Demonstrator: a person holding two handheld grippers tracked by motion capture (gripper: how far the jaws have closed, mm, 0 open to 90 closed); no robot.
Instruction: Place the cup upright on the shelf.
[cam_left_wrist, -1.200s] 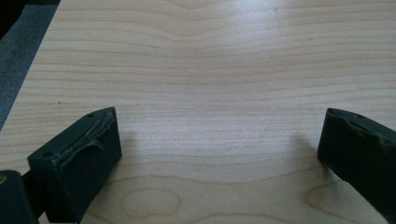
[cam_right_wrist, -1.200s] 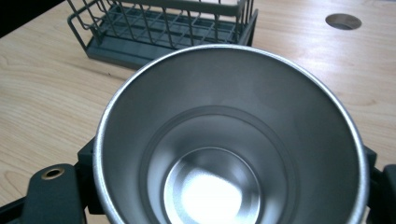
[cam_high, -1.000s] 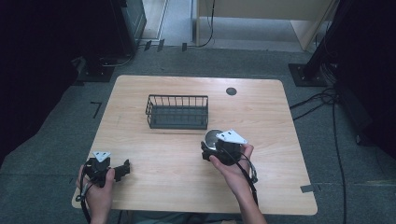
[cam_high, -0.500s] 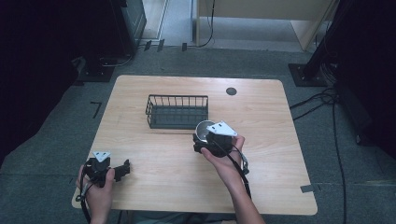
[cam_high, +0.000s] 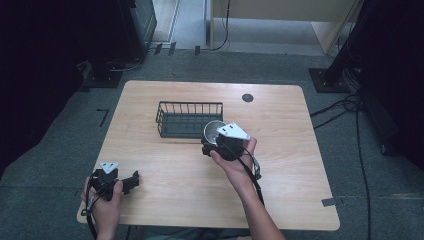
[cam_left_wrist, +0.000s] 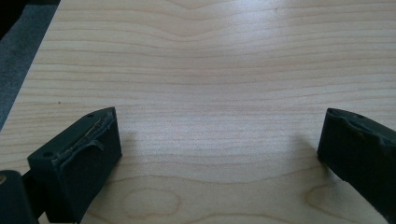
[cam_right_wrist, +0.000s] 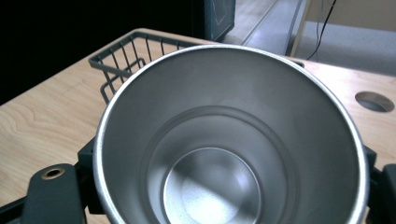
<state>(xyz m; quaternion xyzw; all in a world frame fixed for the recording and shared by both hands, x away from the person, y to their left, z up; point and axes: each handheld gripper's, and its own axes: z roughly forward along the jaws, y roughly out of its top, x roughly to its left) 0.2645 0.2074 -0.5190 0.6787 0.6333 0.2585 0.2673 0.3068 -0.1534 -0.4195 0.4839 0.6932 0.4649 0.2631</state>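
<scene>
Right gripper view shows the steel cup's (cam_right_wrist: 229, 140) empty inside, hidden from high view.

Looks like a lab or recording room, not a home. Light wood tabletop (cam_high: 280, 200) stands alone on grey carpet floor (cam_high: 45, 165), with a round cable grommet hole (cam_high: 247, 97) at its 1 o'clock. Black stand base plates sit on the carpet at 10 o'clock (cam_high: 107, 78) and 2 o'clock (cam_high: 327, 80). Loose black cables (cam_high: 350, 107) trail over the floor at 3 o'clock, and another cable (cam_high: 227, 25) hangs at 12 o'clock by pale wood furniture (cam_high: 280, 15). Tape marks on the carpet at 9 o'clock (cam_high: 102, 116) and 4 o'clock (cam_high: 330, 202). Dark surroundings, overhead fixed camera: test-rig setup.
</scene>
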